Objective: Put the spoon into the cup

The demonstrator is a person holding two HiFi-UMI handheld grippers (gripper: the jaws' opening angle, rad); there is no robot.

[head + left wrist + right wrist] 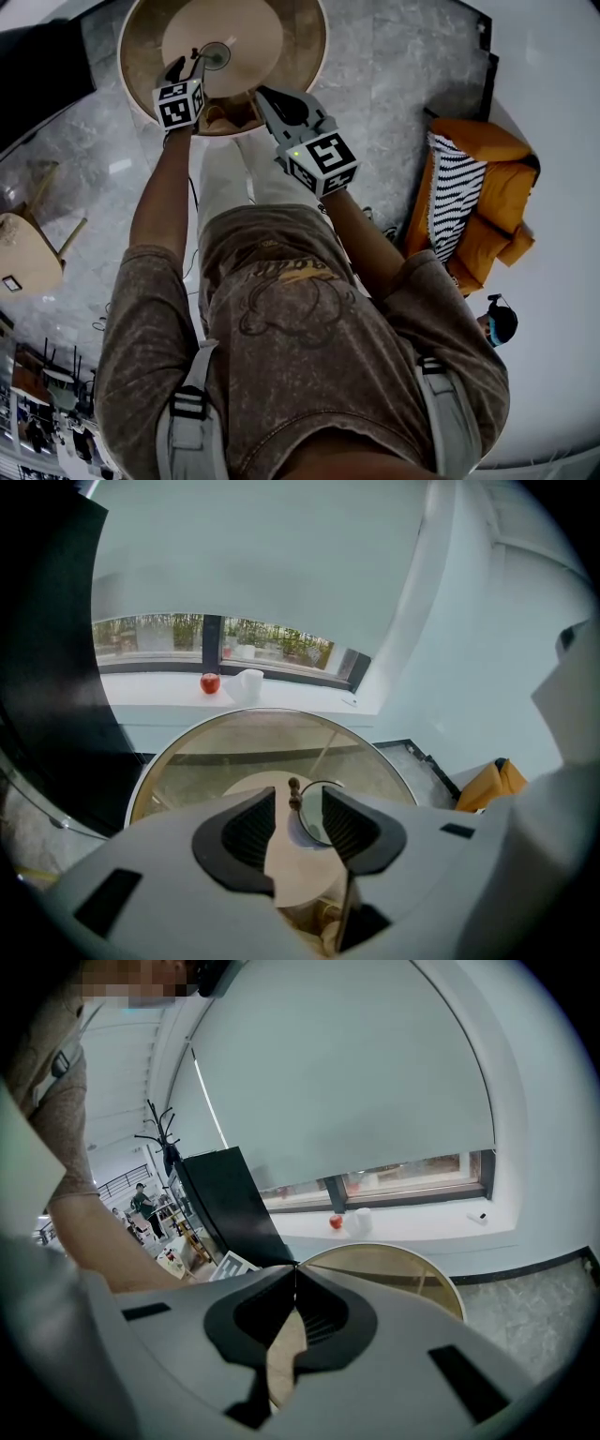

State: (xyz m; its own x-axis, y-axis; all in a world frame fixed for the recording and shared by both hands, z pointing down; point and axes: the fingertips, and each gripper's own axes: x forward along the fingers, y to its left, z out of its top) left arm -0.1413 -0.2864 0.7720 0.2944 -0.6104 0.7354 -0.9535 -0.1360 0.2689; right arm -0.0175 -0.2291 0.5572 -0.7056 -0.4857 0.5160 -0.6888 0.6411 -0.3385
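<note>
A clear glass cup stands near the middle of the round glass-topped table. In the left gripper view the spoon's brown beaded handle end sticks up at the near rim of the cup. It leans there in the gap between the jaws. My left gripper is open, its pads clear of the handle on both sides. In the head view the left gripper hovers just left of the cup. My right gripper is shut with nothing in it, and the right gripper hangs over the table's near edge.
An orange seat with a striped cushion stands to the right on the marble floor. A pale wooden stool is at the left. A red apple and a white cup sit on the windowsill. A black cabinet stands left of the table.
</note>
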